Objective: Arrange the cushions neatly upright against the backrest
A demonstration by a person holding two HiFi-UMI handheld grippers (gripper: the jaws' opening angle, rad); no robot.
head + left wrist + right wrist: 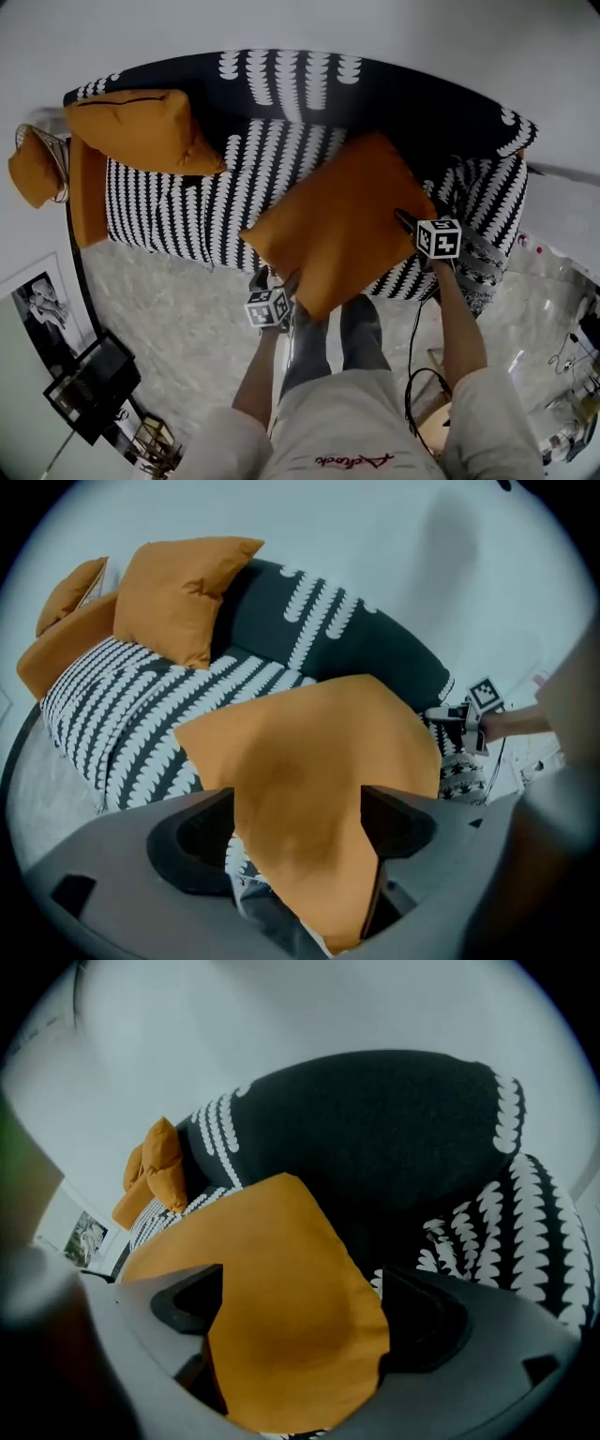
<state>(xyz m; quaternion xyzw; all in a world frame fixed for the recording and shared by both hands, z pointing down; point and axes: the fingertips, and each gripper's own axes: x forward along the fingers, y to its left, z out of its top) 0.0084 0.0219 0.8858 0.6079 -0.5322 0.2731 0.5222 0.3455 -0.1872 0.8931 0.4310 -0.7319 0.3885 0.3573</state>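
While left claw (298, 819) and right claw (305, 1321) gape, soft square orange cushion (337, 220) between, unclamped

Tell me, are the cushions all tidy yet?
Done: one orange cushion stands against the backrest. In hand: a second cushion lies tilted over the seat, its corners between the open fingers of the left gripper and right gripper. Left: standing it upright.

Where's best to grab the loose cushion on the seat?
By its two near corners, one per gripper, from the sofa front. The cushion lies flat and skewed, those corners pointing frontward and tapering thin. The left gripper and right gripper each have one between open jaws.
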